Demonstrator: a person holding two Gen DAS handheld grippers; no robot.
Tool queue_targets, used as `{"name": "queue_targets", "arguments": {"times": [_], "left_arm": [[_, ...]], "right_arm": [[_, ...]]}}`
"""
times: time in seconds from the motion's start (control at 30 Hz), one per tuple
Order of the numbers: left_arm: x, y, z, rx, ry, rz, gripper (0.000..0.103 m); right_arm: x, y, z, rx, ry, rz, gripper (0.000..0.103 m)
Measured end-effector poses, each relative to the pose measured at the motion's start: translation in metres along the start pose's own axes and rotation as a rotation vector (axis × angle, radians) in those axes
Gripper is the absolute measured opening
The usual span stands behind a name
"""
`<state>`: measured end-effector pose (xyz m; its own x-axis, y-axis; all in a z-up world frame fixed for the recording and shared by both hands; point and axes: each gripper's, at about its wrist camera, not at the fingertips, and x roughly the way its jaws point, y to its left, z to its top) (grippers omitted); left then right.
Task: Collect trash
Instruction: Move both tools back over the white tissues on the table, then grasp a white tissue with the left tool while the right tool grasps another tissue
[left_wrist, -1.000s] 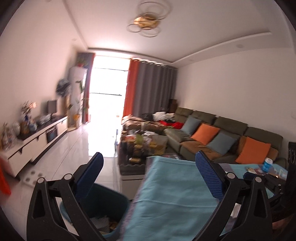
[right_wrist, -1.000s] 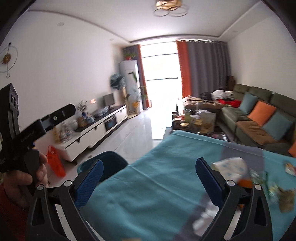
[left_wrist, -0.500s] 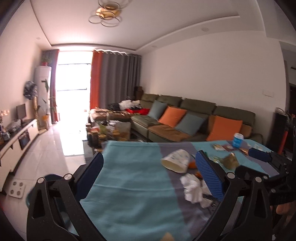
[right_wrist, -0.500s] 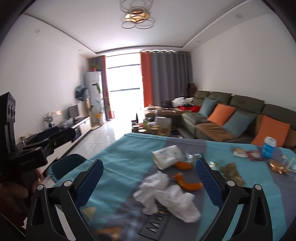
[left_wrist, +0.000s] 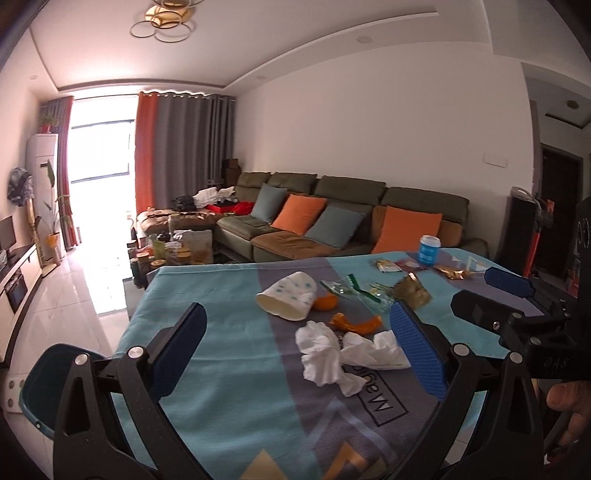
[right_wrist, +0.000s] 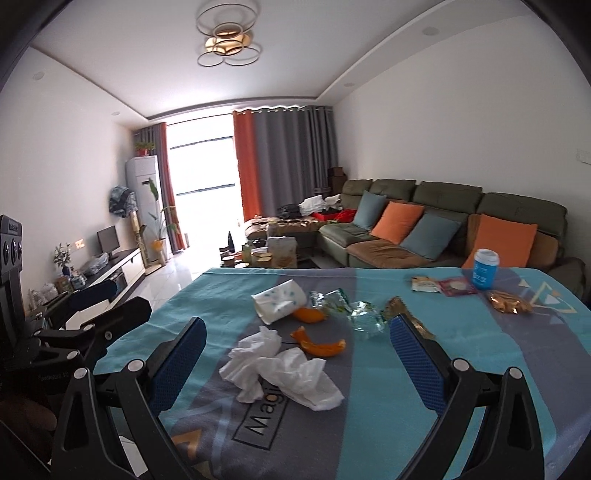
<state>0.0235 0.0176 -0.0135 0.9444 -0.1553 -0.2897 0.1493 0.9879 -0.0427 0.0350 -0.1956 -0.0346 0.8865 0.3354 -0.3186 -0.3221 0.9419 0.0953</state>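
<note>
Both my grippers, left gripper (left_wrist: 299, 349) and right gripper (right_wrist: 295, 363), hang spread wide and empty. Crumpled tissue (right_wrist: 280, 373) lies just in front of orange peel (right_wrist: 319, 345). Risk: pinching tablecloth (right_wrist: 461, 332), or a loose tissue wad slipping.

Left tongs (left_wrist: 299, 350) agape above crumpled tissue (left_wrist: 343, 356), orange peel (left_wrist: 356, 323) and tipped paper cup (left_wrist: 288, 299).

I see the left gripper (left_wrist: 299, 350) held level, jaws spread wide, empty. The right gripper (right_wrist: 295, 350) sits alongside, equally wide and empty. A hand (left_wrist: 569, 406) grips the right handle.
</note>
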Motion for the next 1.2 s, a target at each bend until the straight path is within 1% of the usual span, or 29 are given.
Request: {"name": "queue_targets", "arguments": {"times": [0.23,0.43,0.6,0.8,0.9,1.0,1.07,1.1,1.13,1.2], "left_arm": [[0.010,-0.001,-0.001,0.003,0.013,-0.022,0.098],[0.019,0.006,-0.001,-0.010,0.041,-0.015,0.098],[0.038,0.013,-0.007,-0.029,0.093,-0.003,0.097],[0.070,0.020,-0.019,-0.060,0.178,-0.029,0.097],[0.087,0.022,-0.026,-0.073,0.224,-0.044,0.097],[0.096,0.021,-0.030,-0.078,0.251,-0.052,0.097],[0.102,0.022,-0.033,-0.081,0.265,-0.052,0.097],[0.104,0.022,-0.034,-0.082,0.268,-0.054,0.097],[0.106,0.022,-0.035,-0.083,0.275,-0.053,0.097],[0.109,0.022,-0.037,-0.083,0.285,-0.052,0.097]], "right_arm": [[-0.004,-0.009,0.001,0.016,-0.003,-0.032,0.096],[0.006,-0.010,0.000,0.027,0.029,-0.024,0.096],[0.027,-0.020,-0.005,0.047,0.091,-0.045,0.096],[0.060,-0.030,-0.013,0.065,0.196,-0.040,0.096],[0.078,-0.030,-0.019,0.060,0.259,-0.020,0.093],[0.092,-0.027,-0.026,0.050,0.313,-0.002,0.086],[0.103,-0.025,-0.032,0.052,0.354,0.010,0.084],[0.105,-0.025,-0.033,0.054,0.364,0.015,0.081],[0.110,-0.023,-0.035,0.057,0.380,0.025,0.075],[0.116,-0.022,-0.039,0.058,0.406,0.042,0.069]]}}
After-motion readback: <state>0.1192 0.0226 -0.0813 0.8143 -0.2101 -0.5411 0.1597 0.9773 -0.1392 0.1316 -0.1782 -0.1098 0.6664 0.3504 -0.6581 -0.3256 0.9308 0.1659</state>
